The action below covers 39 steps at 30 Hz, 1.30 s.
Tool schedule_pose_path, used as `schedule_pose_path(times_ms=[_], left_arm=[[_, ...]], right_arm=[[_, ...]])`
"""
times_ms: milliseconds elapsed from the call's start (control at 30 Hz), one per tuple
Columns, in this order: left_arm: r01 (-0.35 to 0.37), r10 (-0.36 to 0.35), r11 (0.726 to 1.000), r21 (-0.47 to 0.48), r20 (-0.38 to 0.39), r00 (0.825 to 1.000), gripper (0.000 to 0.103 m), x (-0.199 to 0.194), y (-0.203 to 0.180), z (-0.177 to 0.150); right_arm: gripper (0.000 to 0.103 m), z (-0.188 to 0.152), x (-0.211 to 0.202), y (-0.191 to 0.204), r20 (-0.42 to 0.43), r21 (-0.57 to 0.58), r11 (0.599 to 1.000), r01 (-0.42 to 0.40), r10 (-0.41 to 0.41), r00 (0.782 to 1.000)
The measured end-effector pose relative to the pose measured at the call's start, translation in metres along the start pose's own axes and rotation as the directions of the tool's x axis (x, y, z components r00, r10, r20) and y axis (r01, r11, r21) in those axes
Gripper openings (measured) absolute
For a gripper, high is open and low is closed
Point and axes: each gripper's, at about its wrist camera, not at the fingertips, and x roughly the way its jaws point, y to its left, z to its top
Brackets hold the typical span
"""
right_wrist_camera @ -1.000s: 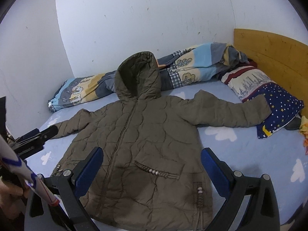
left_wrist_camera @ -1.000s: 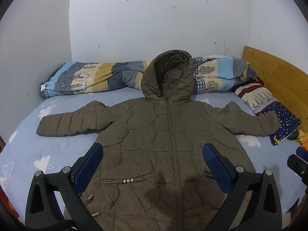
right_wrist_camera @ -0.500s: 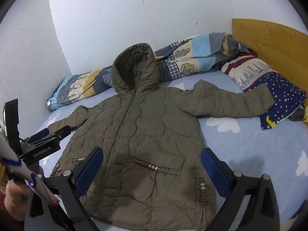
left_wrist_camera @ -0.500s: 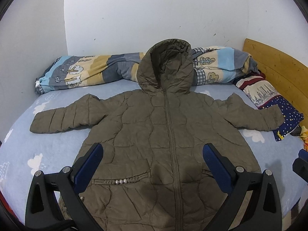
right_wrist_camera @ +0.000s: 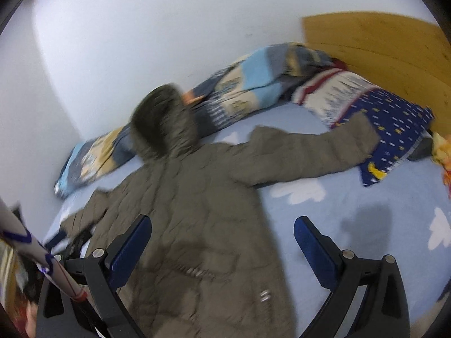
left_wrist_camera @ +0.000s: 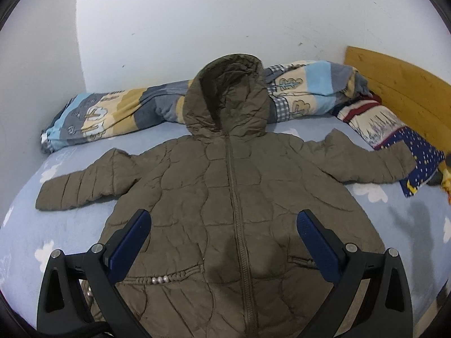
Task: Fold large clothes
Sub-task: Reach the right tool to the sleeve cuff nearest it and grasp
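Observation:
An olive quilted hooded coat [left_wrist_camera: 234, 197] lies flat and zipped on the blue bed, both sleeves spread, hood toward the wall. My left gripper [left_wrist_camera: 222, 222] hovers open over the coat's lower body with nothing between its blue pads. In the blurred right wrist view the coat [right_wrist_camera: 197, 205] fills the left and middle. My right gripper [right_wrist_camera: 221, 229] stands open above the coat's right edge, holding nothing. The coat's right sleeve [right_wrist_camera: 313, 152] reaches out to a starry pillow. The other gripper [right_wrist_camera: 70, 235] shows faintly at the left edge.
A rolled patterned quilt [left_wrist_camera: 118, 115] lies along the wall behind the hood. Pillows [left_wrist_camera: 394, 129] sit by the wooden headboard [left_wrist_camera: 403, 84] at the right. The blue cloud-print sheet [left_wrist_camera: 394, 205] shows on both sides of the coat. A sleeve [right_wrist_camera: 33, 250] is at the lower left.
Both grippers have moved forward over the coat. The right gripper has swung to the right, so the coat has shifted left in its view, which is now motion-blurred.

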Motion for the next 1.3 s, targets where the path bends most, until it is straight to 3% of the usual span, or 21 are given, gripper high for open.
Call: schedule_pose_path(times_ms=[233,467,533,633,700,867,1067,1133,1167,1300], left_arm=[[0.059,-0.058,0.998,0.014,-0.034,0.998,0.103,0.008,-0.003,0.000],[0.040,-0.036,0.998,0.057,-0.070,0.997,0.103,0.025,-0.003,-0.004],[0.022,-0.019,0.999,0.040,-0.075,0.997,0.103,0.029,0.005,-0.002],[0.009,-0.009,1.000,-0.005,-0.083,0.996,0.103,0.034,0.021,0.001],[-0.006,0.003,1.000,-0.029,-0.098,0.995,0.103,0.039,0.029,0.001],[0.019,-0.031,0.996,-0.089,-0.139,0.990,0.103,0.048,0.038,-0.001],[0.014,-0.022,0.998,-0.054,-0.153,0.988,0.103,0.054,0.029,-0.004],[0.008,-0.015,0.999,-0.046,-0.156,0.988,0.103,0.055,0.027,-0.004],[0.007,-0.014,0.999,-0.044,-0.155,0.988,0.103,0.055,0.028,-0.005],[-0.002,-0.005,0.999,-0.049,-0.147,0.989,0.103,0.055,0.028,-0.004]], right_arm=[[0.099,0.053,0.016,-0.109,0.009,0.177,0.971,0.161,-0.165,0.986],[0.080,0.092,0.073,-0.204,-0.063,0.316,0.930,0.190,-0.179,0.982],[0.079,0.097,0.092,-0.224,-0.071,0.350,0.917,0.193,-0.179,0.981],[0.075,0.101,0.119,-0.251,-0.091,0.389,0.893,0.226,-0.206,0.974],[0.064,0.103,0.137,-0.269,-0.100,0.433,0.873,0.223,-0.199,0.975],[0.064,0.113,0.163,-0.301,-0.083,0.486,0.843,0.232,-0.220,0.972],[0.063,0.118,0.199,-0.316,-0.130,0.482,0.843,0.238,-0.200,0.971],[0.047,0.117,0.205,-0.315,-0.138,0.470,0.847,0.249,-0.208,0.968],[0.024,0.118,0.209,-0.313,-0.155,0.456,0.851,0.260,-0.212,0.965],[0.017,0.122,0.195,-0.294,-0.095,0.429,0.868,0.249,-0.231,0.968]])
